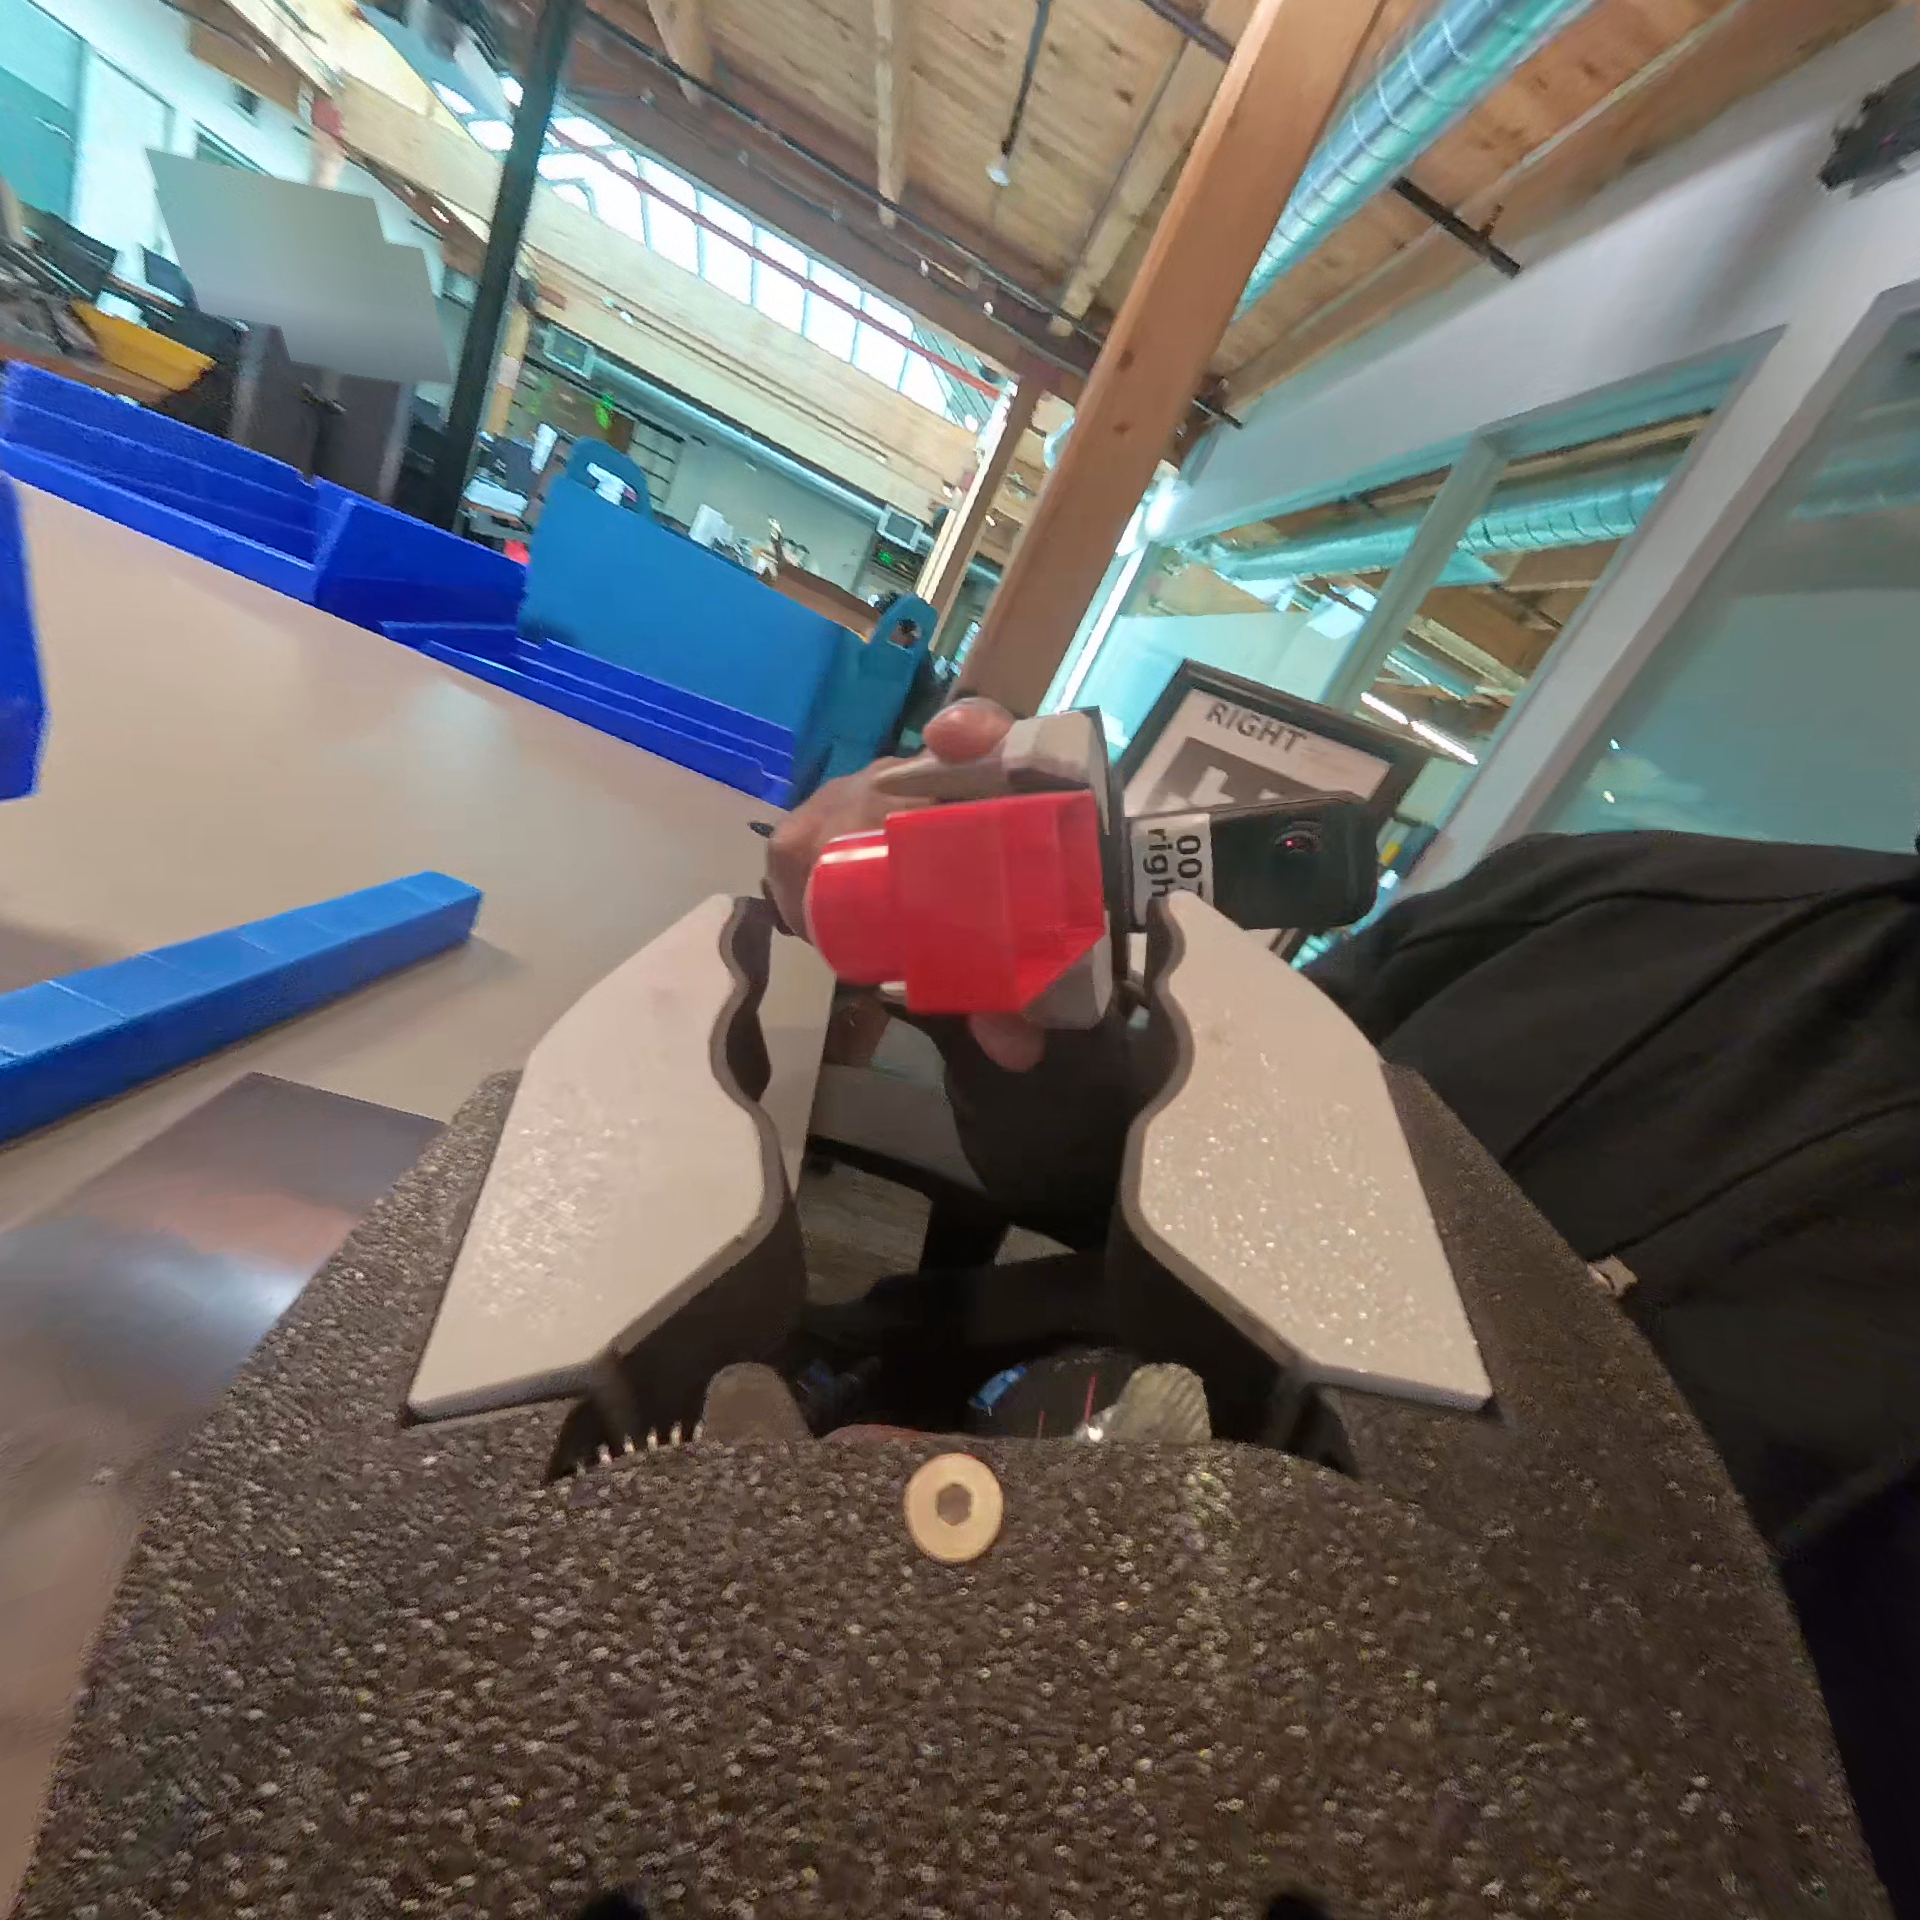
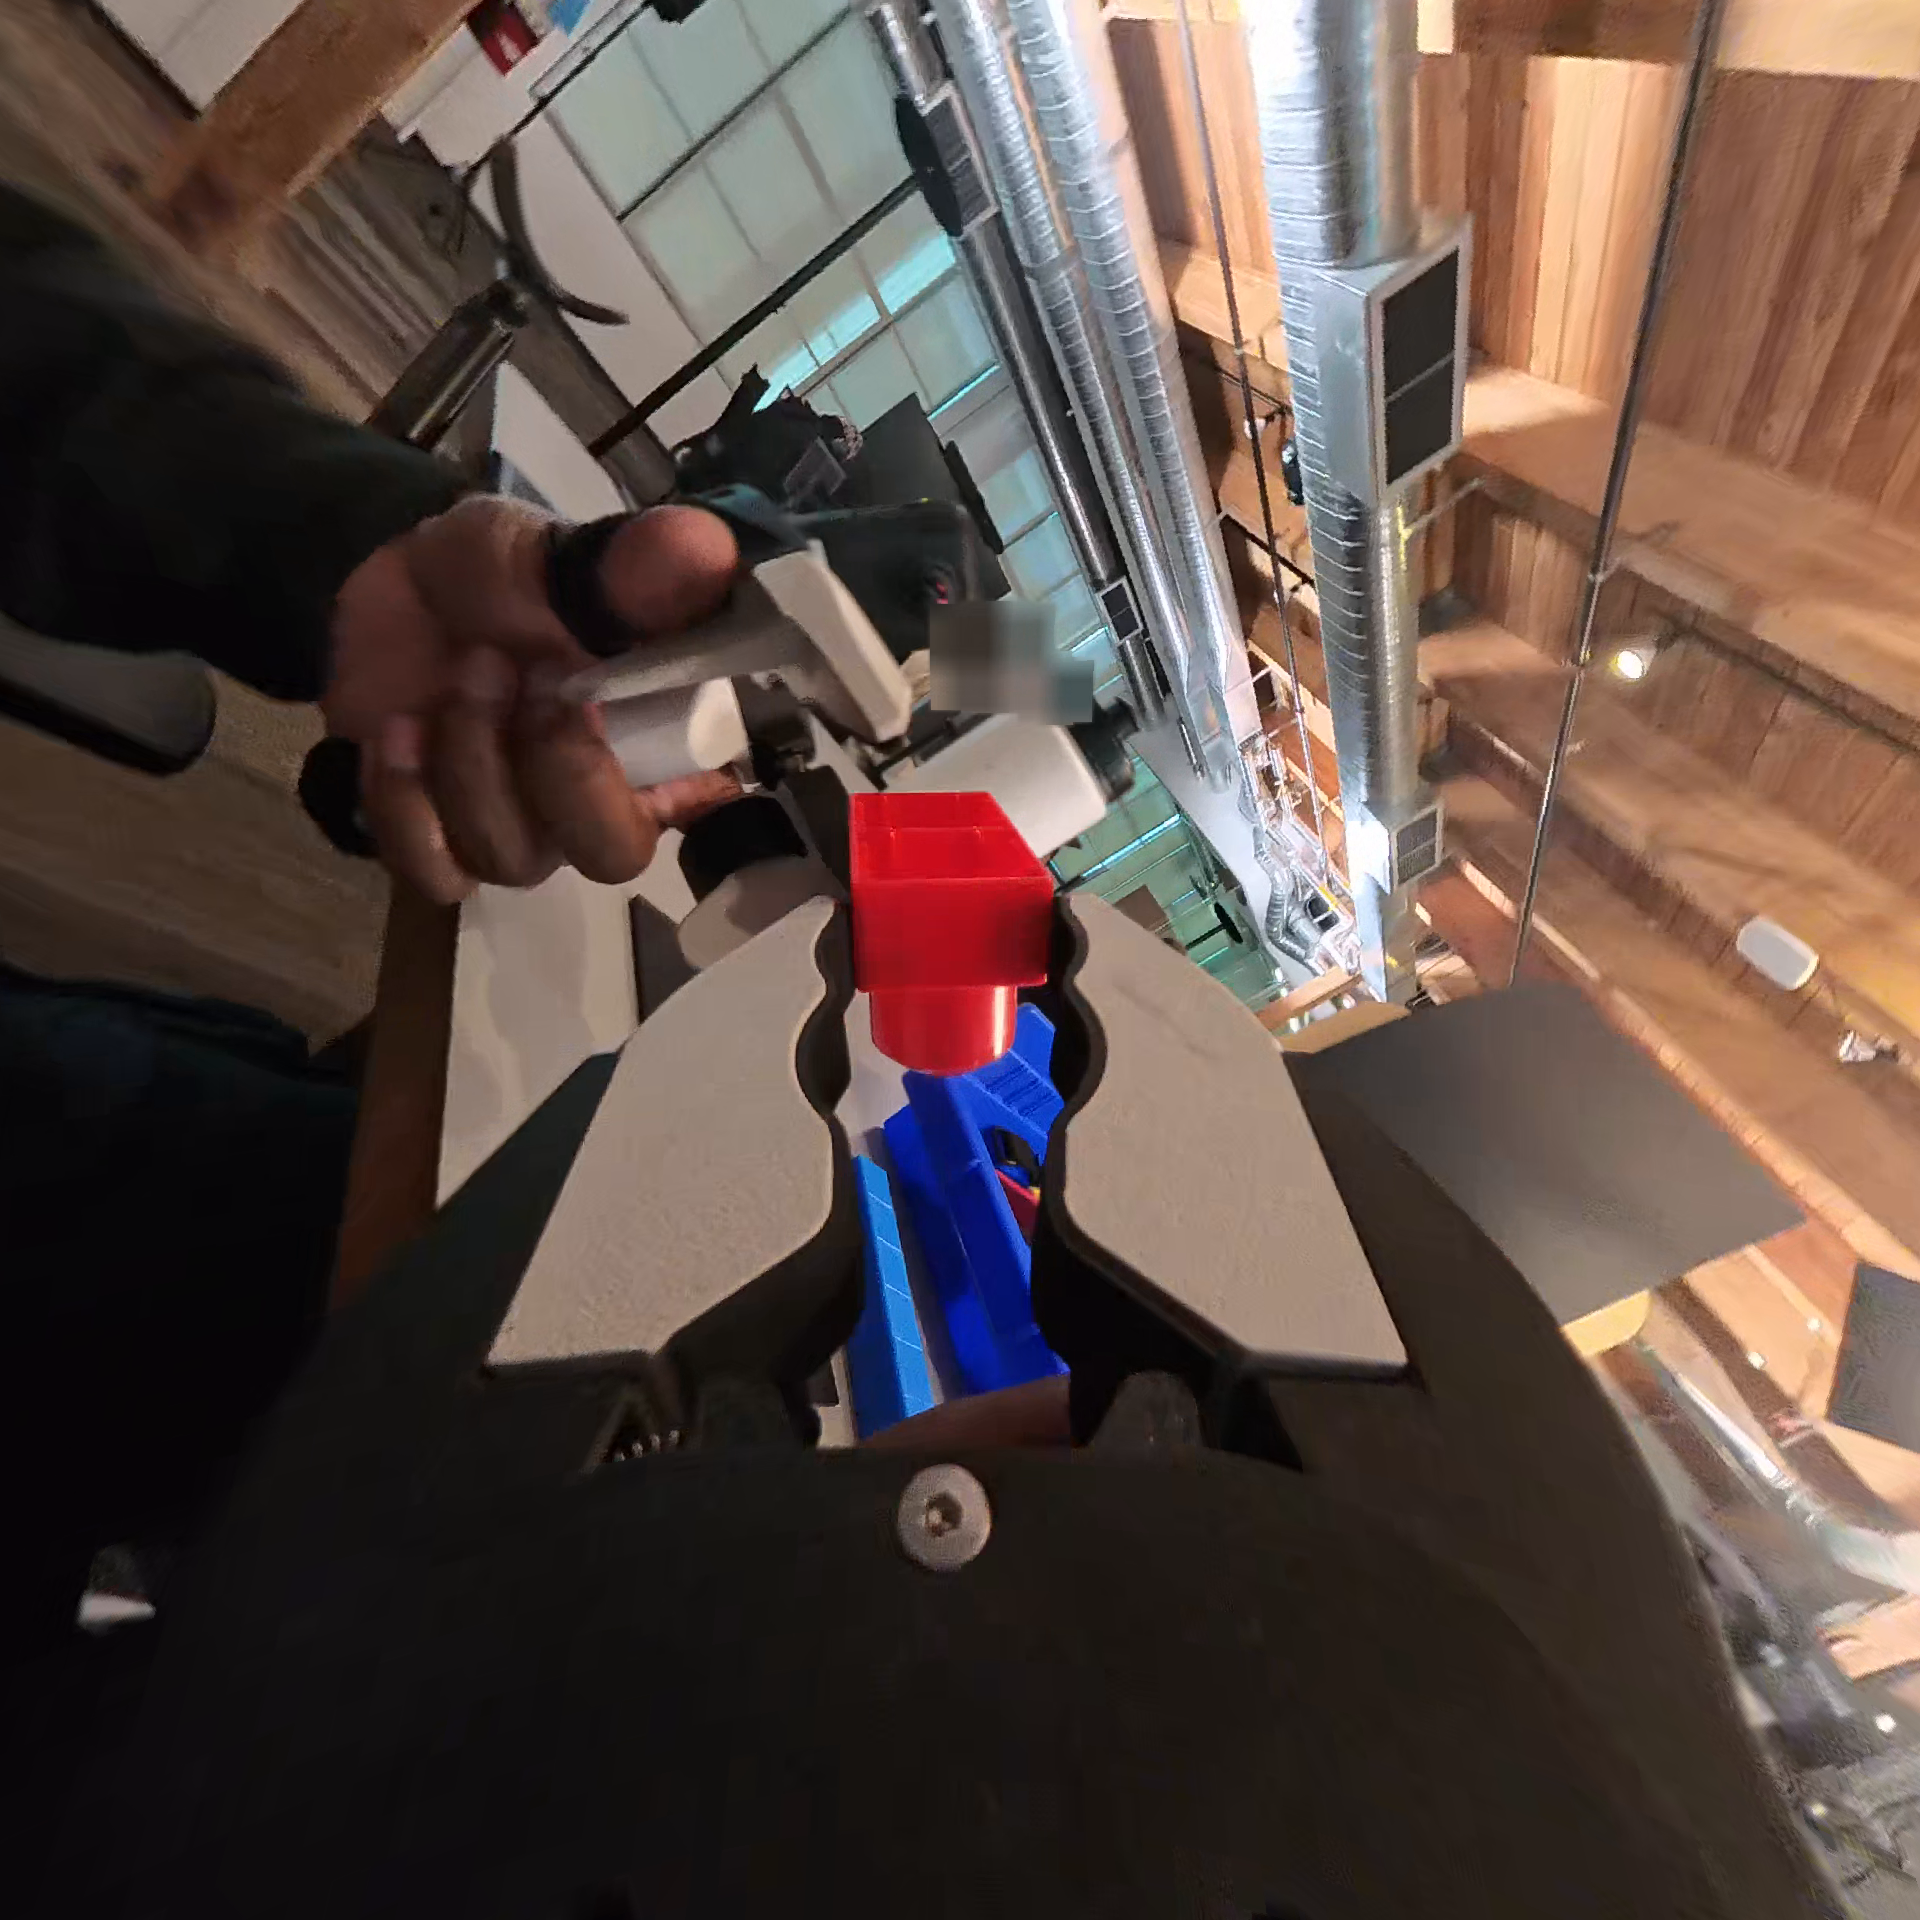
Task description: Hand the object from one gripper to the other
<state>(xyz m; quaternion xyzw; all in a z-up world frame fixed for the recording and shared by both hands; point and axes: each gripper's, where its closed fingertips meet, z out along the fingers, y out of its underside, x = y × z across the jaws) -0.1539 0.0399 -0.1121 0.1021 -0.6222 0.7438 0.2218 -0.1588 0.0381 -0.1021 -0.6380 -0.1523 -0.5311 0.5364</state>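
The object is a red block [image 1: 966,904] with a square hollow end and a round stub. My right gripper [image 2: 951,914] is shut on the square end of the block [image 2: 951,904], one finger on each side, with the stub pointing back at the camera. In the left wrist view the right gripper [image 1: 1039,873] holds the block sideways in the air, stub to the left. My left gripper [image 1: 945,914] is open wide, and the block sits in the gap at its fingertips without visibly touching them. A hand [image 2: 488,686] holds the left gripper's handle [image 2: 665,727].
A beige table [image 1: 260,748] lies below on the left, with a long blue bar [image 1: 239,997] on it and blue bins [image 1: 416,582] along its far edge. Blue parts [image 2: 966,1226] show below the right gripper. A dark sleeve [image 1: 1662,1039] is on the right. My left and right fingertips are right by each other.
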